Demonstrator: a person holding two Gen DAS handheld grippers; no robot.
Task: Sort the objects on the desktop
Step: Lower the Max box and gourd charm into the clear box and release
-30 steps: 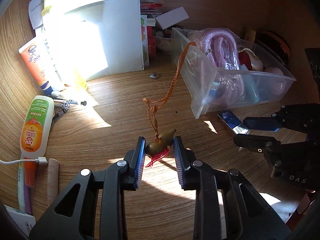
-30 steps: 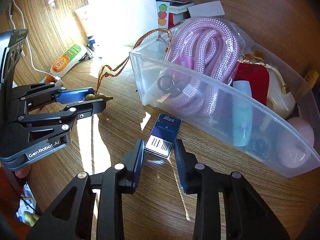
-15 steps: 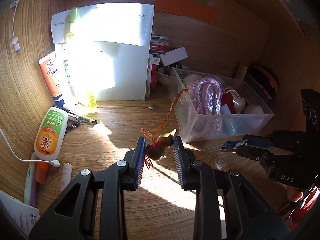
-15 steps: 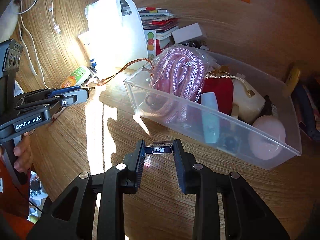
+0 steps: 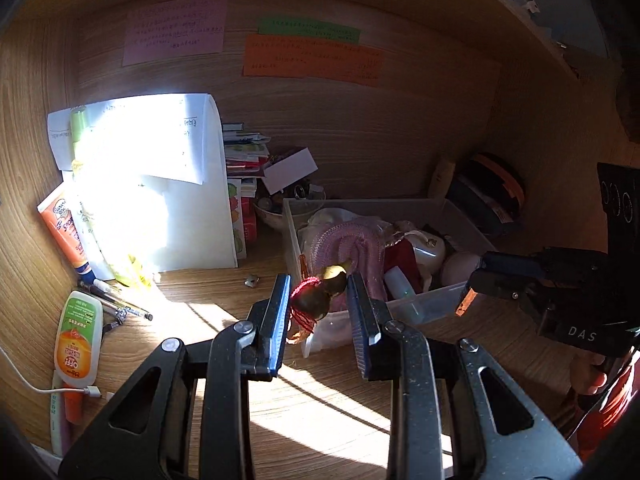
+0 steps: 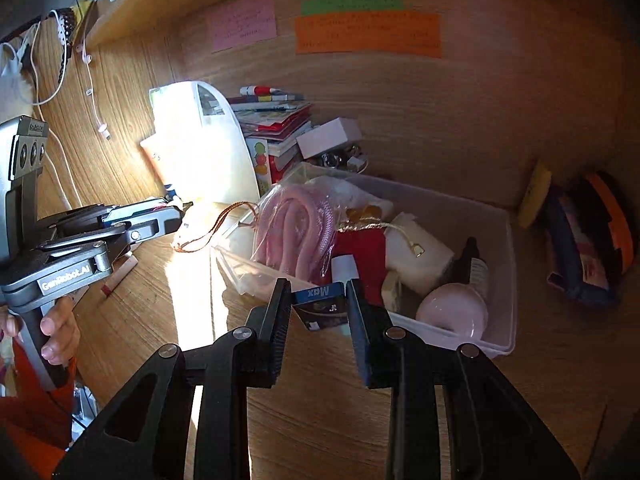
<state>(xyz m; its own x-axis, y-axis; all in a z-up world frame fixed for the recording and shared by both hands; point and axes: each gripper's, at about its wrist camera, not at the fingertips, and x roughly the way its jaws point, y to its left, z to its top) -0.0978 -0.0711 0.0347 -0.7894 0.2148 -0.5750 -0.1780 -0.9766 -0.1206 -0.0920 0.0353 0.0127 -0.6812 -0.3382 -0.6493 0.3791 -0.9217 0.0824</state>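
brown gourd charm (image 5: 320,298) with red tassel (image 5: 302,312), blue box (image 6: 322,306)

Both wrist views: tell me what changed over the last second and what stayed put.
Both grippers rose from the desk with their loads. The left gripper lifted the small gourd charm off the wood, its orange cord trailing. The right gripper picked the blue Max box off the desk and now holds it before the clear bin. Both jaws stay clamped. The bin, its contents and the bottles stayed put.
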